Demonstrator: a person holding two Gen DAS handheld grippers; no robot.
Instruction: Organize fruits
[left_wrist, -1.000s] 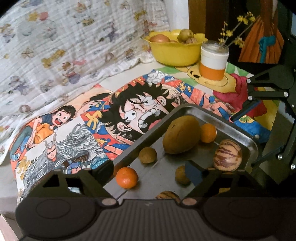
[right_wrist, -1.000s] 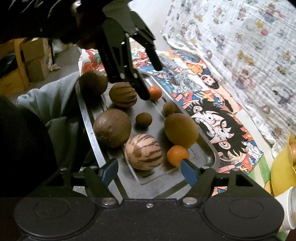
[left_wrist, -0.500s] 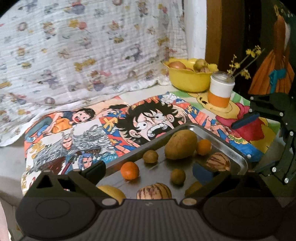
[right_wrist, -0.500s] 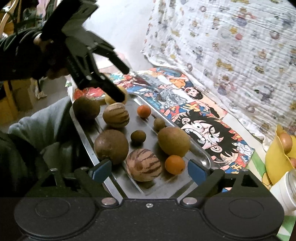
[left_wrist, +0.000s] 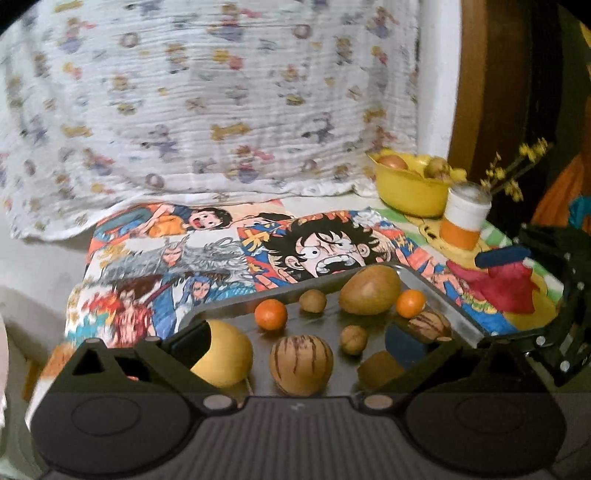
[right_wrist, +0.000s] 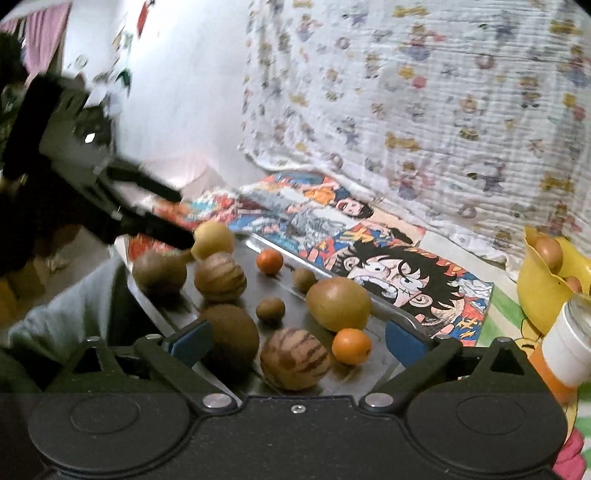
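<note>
Steel is what the tray (right_wrist: 255, 240) is made of, and every place below is given from it. At its near edge, in the right wrist view, the right gripper (right_wrist: 297, 341) is seen with its jaws opening and nothing pinched; a striped melon (right_wrist: 294, 359) and an orange (right_wrist: 351, 346) lie on the tray just beyond the pads. On the middle of the tray a mango (right_wrist: 338, 303) and two small brown fruits are set, with a second orange (right_wrist: 269, 261) toward its far rim. At the tray's left end the left gripper (right_wrist: 181, 218) is held with jaws spread wide, empty, its lower finger just beside a yellow fruit (right_wrist: 214, 240). A grey sleeve (right_wrist: 62, 325) is seen at the tray's near left side. Under the tray and beyond its far rim a cartoon mat (right_wrist: 417, 273) is spread. Past the tray's right end a cup (right_wrist: 569, 354) stands, and farther off a yellow bowl (right_wrist: 539, 291) holding fruit. Behind the tray a printed cloth (right_wrist: 424, 110) is hung.
</note>
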